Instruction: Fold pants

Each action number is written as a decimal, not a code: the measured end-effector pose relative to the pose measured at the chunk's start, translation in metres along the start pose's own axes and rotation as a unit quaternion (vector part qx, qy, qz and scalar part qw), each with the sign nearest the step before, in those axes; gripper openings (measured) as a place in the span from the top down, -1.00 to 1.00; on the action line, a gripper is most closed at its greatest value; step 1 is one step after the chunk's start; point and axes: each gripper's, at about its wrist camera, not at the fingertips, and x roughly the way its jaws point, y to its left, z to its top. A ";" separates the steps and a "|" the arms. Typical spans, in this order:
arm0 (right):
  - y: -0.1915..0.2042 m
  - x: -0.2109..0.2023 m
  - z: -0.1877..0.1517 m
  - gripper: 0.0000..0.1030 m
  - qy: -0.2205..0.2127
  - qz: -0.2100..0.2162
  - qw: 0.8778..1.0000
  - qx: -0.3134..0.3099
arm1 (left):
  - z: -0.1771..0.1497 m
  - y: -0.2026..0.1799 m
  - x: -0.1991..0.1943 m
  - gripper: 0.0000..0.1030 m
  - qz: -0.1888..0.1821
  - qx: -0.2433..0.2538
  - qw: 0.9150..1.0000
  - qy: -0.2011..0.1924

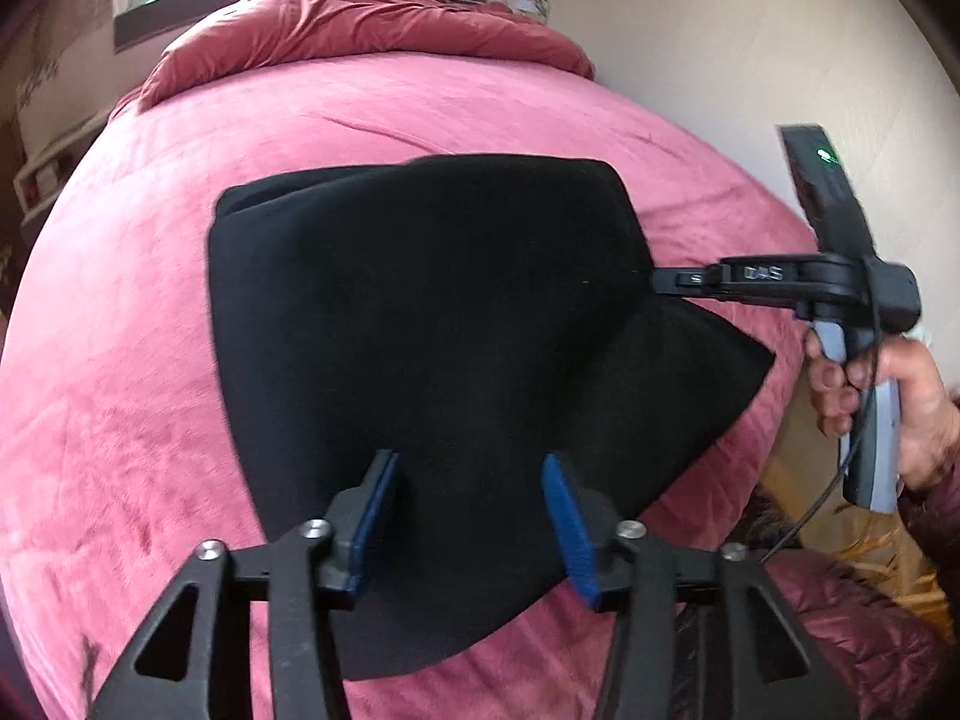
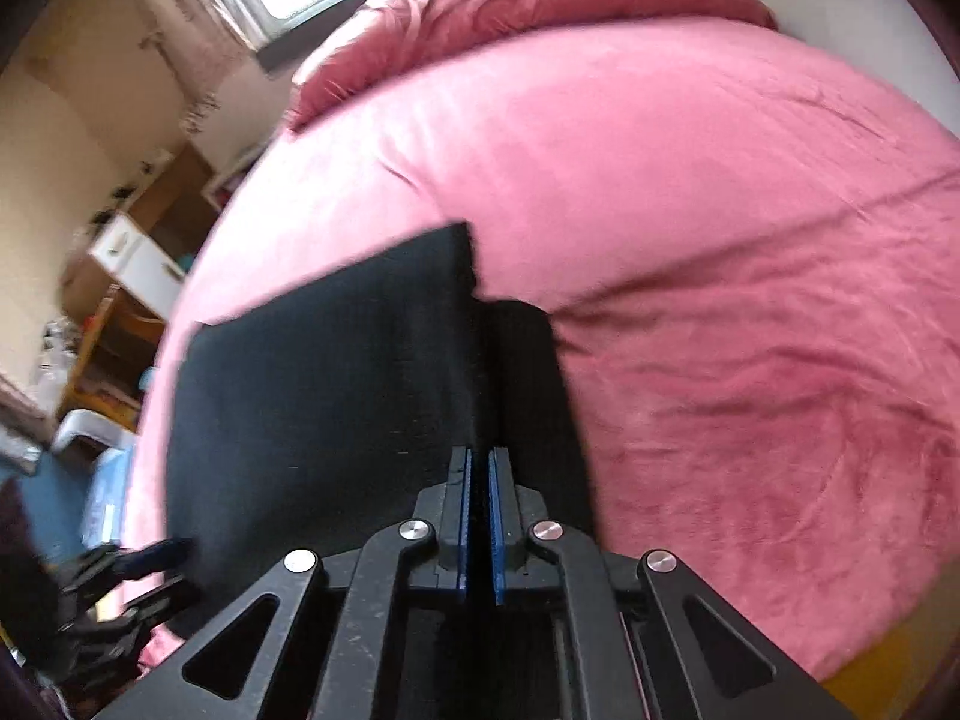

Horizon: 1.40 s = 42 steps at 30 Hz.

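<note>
Jaws of right gripper clamp black pants edge.

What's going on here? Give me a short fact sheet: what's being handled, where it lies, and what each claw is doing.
item: black pants, partly folded
surface: pink bedspread on a bed
left gripper: open, blue pads apart just above the near part of the pants
right gripper: shut on the pants' right edge, lifting a flap
right hand: squeezing the gripper handle
far end of bed: bunched red duvet
fold status: not finished
</note>
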 end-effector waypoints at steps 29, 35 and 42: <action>0.072 -0.024 0.029 0.38 -0.049 -0.030 0.995 -0.078 | 0.039 0.026 -0.013 -0.02 0.056 -0.017 0.997 -0.055; 0.058 0.013 0.044 0.19 -0.028 -0.060 0.996 -0.053 | 0.064 0.071 0.032 -0.02 0.039 -0.105 0.994 -0.002; 0.032 0.048 0.045 0.00 -0.017 -0.029 0.999 -0.025 | 0.065 0.092 0.065 -0.02 0.009 -0.155 0.988 0.018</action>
